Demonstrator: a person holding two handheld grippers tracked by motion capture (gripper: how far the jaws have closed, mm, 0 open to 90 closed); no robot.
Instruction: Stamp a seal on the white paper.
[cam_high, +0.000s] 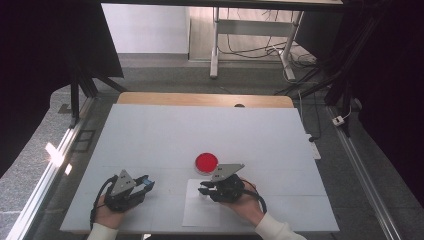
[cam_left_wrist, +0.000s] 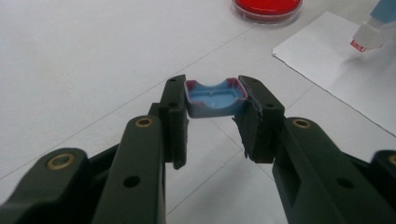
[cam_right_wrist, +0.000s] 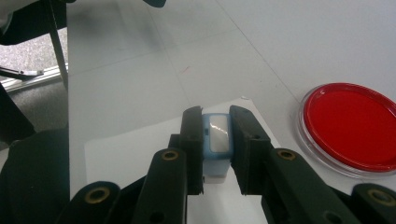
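Note:
My left gripper (cam_left_wrist: 213, 93) is shut on a small blue cap (cam_left_wrist: 215, 99) with reddish edges, its hollow side facing the camera, just above the white table. In the high view the left gripper (cam_high: 145, 183) sits near the front left with the cap (cam_high: 146, 180) at its tips. My right gripper (cam_right_wrist: 216, 116) is shut on a small light-blue container (cam_right_wrist: 217, 142) over a white paper sheet (cam_right_wrist: 135, 149). In the high view the right gripper (cam_high: 203, 189) points left above the sheet (cam_high: 210, 212). The container's white tip (cam_left_wrist: 366, 35) shows in the left gripper view.
A round dish with red filling (cam_high: 206, 162) lies just beyond the right gripper, also seen as a red dish (cam_right_wrist: 350, 126) and a red dish (cam_left_wrist: 267, 7). The white table top (cam_high: 200, 130) spreads wide behind it. Table legs and cables stand on the floor beyond.

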